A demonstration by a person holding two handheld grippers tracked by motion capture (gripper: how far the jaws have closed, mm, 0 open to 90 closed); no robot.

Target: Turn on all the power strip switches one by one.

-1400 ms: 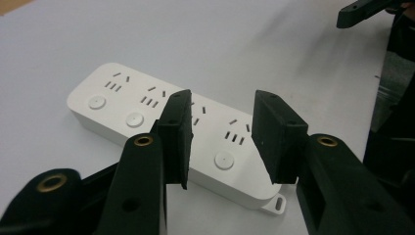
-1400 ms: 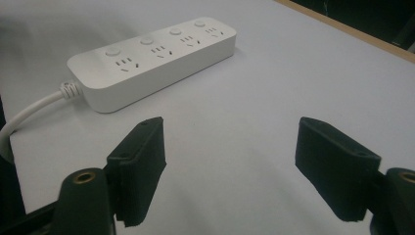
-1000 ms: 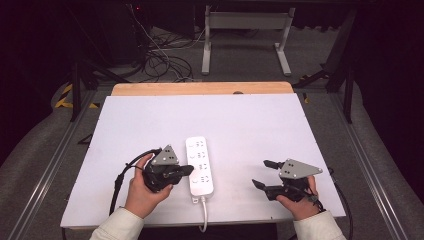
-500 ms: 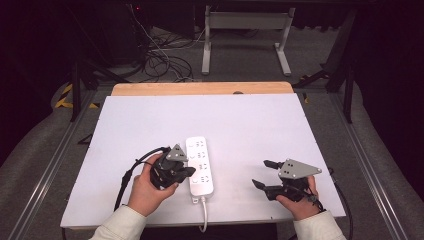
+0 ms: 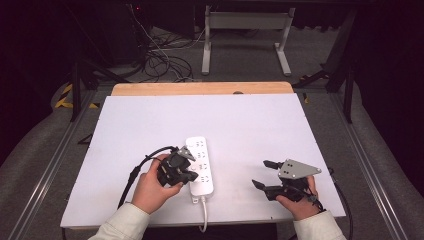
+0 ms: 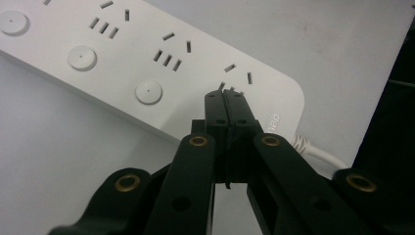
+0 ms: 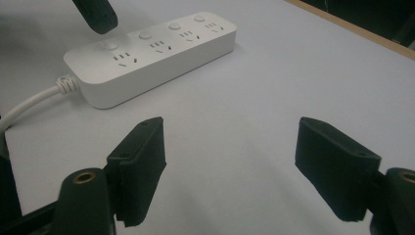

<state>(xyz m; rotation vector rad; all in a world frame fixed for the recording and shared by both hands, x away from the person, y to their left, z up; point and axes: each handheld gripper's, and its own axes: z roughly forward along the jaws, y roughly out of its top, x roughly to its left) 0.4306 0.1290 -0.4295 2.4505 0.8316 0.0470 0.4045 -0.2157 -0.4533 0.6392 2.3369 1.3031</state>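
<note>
Lying in the lower middle of the high view, the white power strip is partly covered by the left gripper, so its near sockets are hard to see there. In the left gripper view the jaws are pressed together with nothing between them, their tips over the last socket near the cord; whether they touch the plastic I cannot tell. The far end of the power strip is cut off at the upper left of that view. The right gripper stands wide apart at the lower right, well away from the power strip, with bare white table between them.
</note>
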